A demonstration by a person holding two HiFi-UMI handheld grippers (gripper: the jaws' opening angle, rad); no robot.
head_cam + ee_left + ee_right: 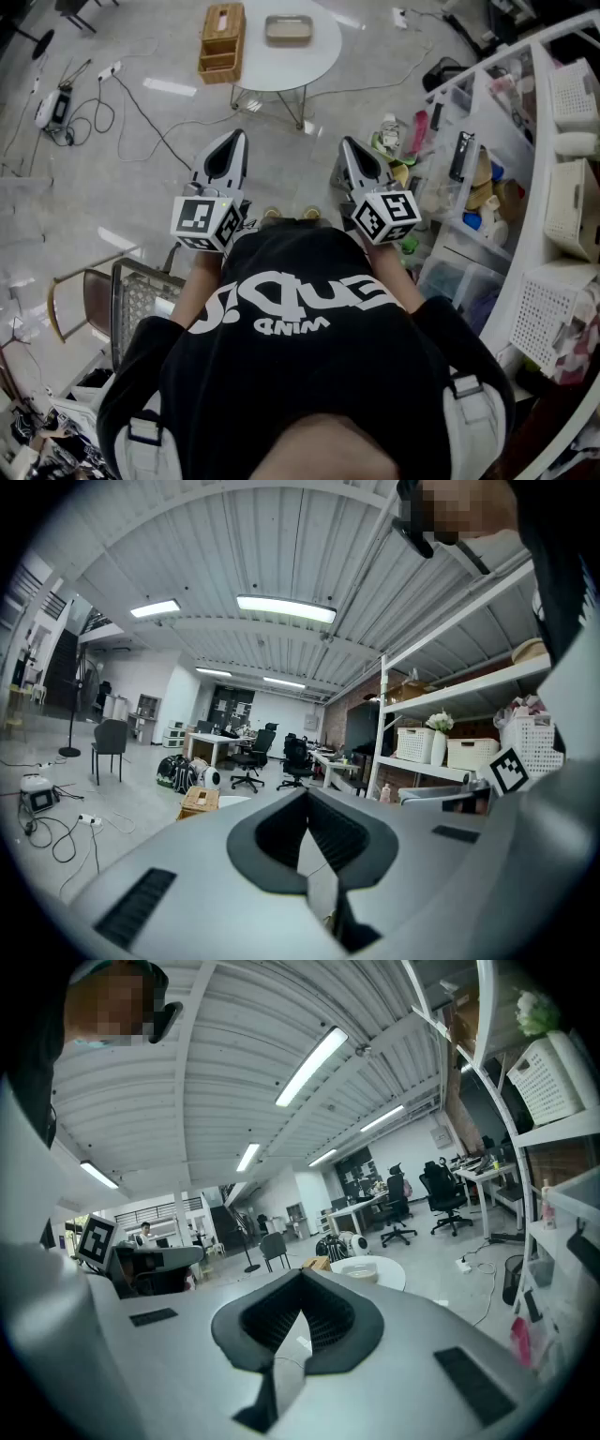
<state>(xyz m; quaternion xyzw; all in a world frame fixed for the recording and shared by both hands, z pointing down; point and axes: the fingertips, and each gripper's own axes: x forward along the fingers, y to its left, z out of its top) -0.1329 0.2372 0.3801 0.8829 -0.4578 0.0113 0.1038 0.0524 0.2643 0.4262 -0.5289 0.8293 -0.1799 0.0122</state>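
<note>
Held close in front of my chest, both grippers point forward over the grey floor, level with each other and a short way apart. My left gripper [236,137] [305,793] has its jaws closed tip to tip with nothing between them. My right gripper [348,142] [300,1273] is likewise shut and empty. Neither touches anything. Ahead of them stands a round white table [314,56] [386,1274] carrying a wooden box [222,42] [199,802] and a shallow beige tray [288,29].
White shelving [530,202] with baskets, bins and bottles runs along my right. A metal-frame chair [131,300] stands at my lower left. Cables and a power strip [94,108] lie on the floor at the left. Desks and office chairs [253,757] fill the far room.
</note>
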